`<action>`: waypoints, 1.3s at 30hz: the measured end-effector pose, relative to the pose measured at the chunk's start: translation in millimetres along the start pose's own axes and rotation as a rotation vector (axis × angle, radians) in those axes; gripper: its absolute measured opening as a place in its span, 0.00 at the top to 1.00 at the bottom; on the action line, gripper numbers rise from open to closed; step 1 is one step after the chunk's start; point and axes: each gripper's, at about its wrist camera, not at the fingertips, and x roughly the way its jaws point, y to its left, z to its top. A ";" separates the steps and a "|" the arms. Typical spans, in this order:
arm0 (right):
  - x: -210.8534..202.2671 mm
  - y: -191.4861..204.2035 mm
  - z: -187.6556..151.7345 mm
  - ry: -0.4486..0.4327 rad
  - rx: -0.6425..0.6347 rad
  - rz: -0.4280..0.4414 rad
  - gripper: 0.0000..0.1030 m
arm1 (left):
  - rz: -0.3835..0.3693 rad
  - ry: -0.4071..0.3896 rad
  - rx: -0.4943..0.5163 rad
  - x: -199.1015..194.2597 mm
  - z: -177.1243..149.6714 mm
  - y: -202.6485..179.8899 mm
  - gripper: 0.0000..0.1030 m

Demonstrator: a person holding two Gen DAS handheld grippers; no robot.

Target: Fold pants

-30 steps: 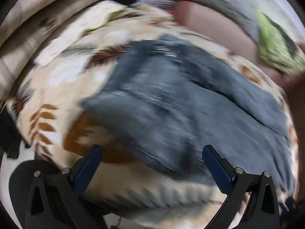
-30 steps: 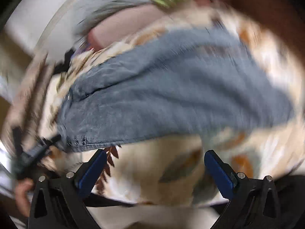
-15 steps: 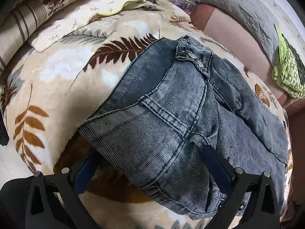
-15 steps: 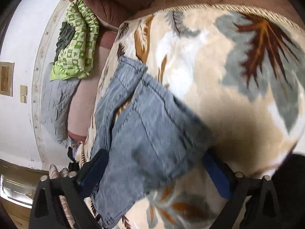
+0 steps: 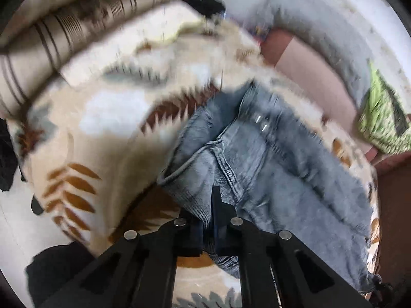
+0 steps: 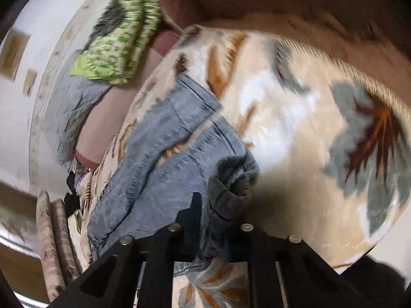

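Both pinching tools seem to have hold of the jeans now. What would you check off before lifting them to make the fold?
1. Left tool shut on the jeans: ok, denim is pinched between its fingers.
2. Right tool shut on the jeans: ok, a bunched edge sits between its fingers.
3. Each grip takes only denim, not the leaf-print blanket: cannot tell.
4. Jeans lying smooth: not ok, fabric is bunched at both grips.
5. Green cloth apart from the jeans: ok.
6. Sharp view: not ok, both views are blurred.
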 end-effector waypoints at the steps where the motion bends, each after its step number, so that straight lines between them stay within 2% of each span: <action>1: -11.0 7.4 3.7 -0.028 -0.031 -0.002 0.90 | -0.004 -0.032 0.001 -11.3 -1.0 -1.5 0.95; 3: -29.0 16.7 7.6 -0.077 -0.085 -0.020 0.90 | -0.008 -0.073 0.018 -33.2 -10.0 -2.6 0.96; 5: -35.1 17.1 6.5 -0.081 -0.124 -0.055 0.89 | 0.008 -0.049 0.033 -30.9 -21.0 1.8 0.95; 6: -30.0 11.1 3.9 -0.059 -0.138 -0.095 0.87 | 0.037 -0.009 0.037 -20.9 -25.9 7.2 0.93; 7: -24.0 2.4 1.5 -0.037 -0.130 -0.132 0.79 | 0.074 0.050 0.051 -5.6 -29.3 11.3 0.92; 8: -8.1 -13.9 -1.3 0.036 -0.101 -0.205 0.71 | 0.096 0.088 0.046 3.3 -31.5 15.7 0.92; 9: 4.3 -23.8 -2.9 0.109 -0.082 -0.256 0.61 | 0.127 0.130 0.021 10.0 -31.7 24.1 0.86; 10: 9.6 -32.3 -4.9 0.144 -0.068 -0.282 0.60 | 0.136 0.136 0.000 8.3 -31.0 29.6 0.83; 11: 4.4 -35.1 -6.3 0.115 -0.068 -0.256 0.56 | 0.131 0.111 -0.007 3.5 -27.7 30.8 0.79; 12: -4.4 -32.5 -5.6 0.076 -0.081 -0.269 0.49 | 0.142 0.071 0.009 -4.9 -23.8 27.9 0.66; 13: -15.4 -26.7 -3.7 0.025 -0.101 -0.293 0.48 | 0.149 0.031 0.036 -13.2 -19.3 20.6 0.56; 14: -28.8 -18.0 -1.1 -0.039 -0.120 -0.285 0.46 | 0.133 -0.010 0.061 -21.9 -16.5 12.7 0.38; 15: -40.8 -8.1 1.3 -0.092 -0.134 -0.245 0.39 | 0.094 -0.060 0.082 -32.4 -15.3 4.2 0.28; 16: -49.8 3.3 3.0 -0.126 -0.151 -0.191 0.28 | 0.054 -0.118 0.118 -41.2 -13.4 -9.2 0.25; 17: -56.2 16.2 3.4 -0.148 -0.181 -0.125 0.23 | 0.032 -0.150 0.160 -44.2 -12.6 -21.0 0.22; 18: -57.1 28.9 2.9 -0.151 -0.218 -0.068 0.16 | 0.016 -0.156 0.194 -43.1 -13.1 -29.1 0.19; 20: -41.3 45.8 -1.4 -0.106 -0.285 0.023 0.12 | -0.019 -0.118 0.249 -24.6 -16.3 -46.0 0.12; 21: -28.8 45.7 -4.0 -0.067 -0.291 0.027 0.11 | -0.050 -0.058 0.264 -2.0 -20.3 -49.0 0.05; 22: -3.9 38.2 -5.6 0.025 -0.275 0.000 0.11 | -0.055 -0.004 0.271 15.9 -26.2 -48.0 0.04; 23: 23.2 24.6 -7.6 0.136 -0.234 -0.054 0.11 | -0.020 0.103 0.289 48.3 -35.3 -45.4 0.04; 24: 41.0 11.5 -8.8 0.217 -0.188 -0.098 0.12 | 0.059 0.250 0.314 79.6 -44.9 -41.1 0.07; 25: 46.0 4.5 -8.9 0.227 -0.166 -0.090 0.12 | 0.085 0.230 0.375 82.4 -48.0 -44.7 0.07; 26: 37.7 9.3 -4.9 0.186 -0.178 -0.069 0.12 | 0.092 0.126 0.427 64.0 -44.9 -52.7 0.08; 28: 23.3 25.5 6.6 0.158 -0.215 -0.033 0.12 | 0.037 0.060 0.413 44.0 -27.3 -61.5 0.08; 30: 14.4 43.2 24.8 0.105 -0.248 0.004 0.12 | -0.038 -0.030 0.357 29.2 6.2 -69.8 0.08; 31: 17.1 49.5 37.5 0.096 -0.257 0.007 0.12 | -0.039 -0.049 0.338 29.8 16.1 -71.8 0.08; 33: 29.5 55.4 61.8 0.090 -0.251 -0.016 0.12 | -0.005 -0.016 0.299 55.7 44.8 -75.6 0.08; 35: 46.4 61.6 80.6 0.089 -0.252 -0.036 0.12 | 0.016 0.078 0.236 95.8 65.7 -72.2 0.08; 37: 65.1 61.8 104.2 0.082 -0.244 -0.071 0.12 | 0.044 0.149 0.220 114.8 67.6 -68.3 0.28; 38: 76.4 62.8 117.1 0.072 -0.228 -0.074 0.13 | 0.065 0.184 0.219 127.2 65.8 -67.4 0.49; 39: 81.4 58.5 121.3 0.067 -0.214 -0.070 0.13 | 0.062 0.218 0.219 137.3 63.7 -66.7 0.53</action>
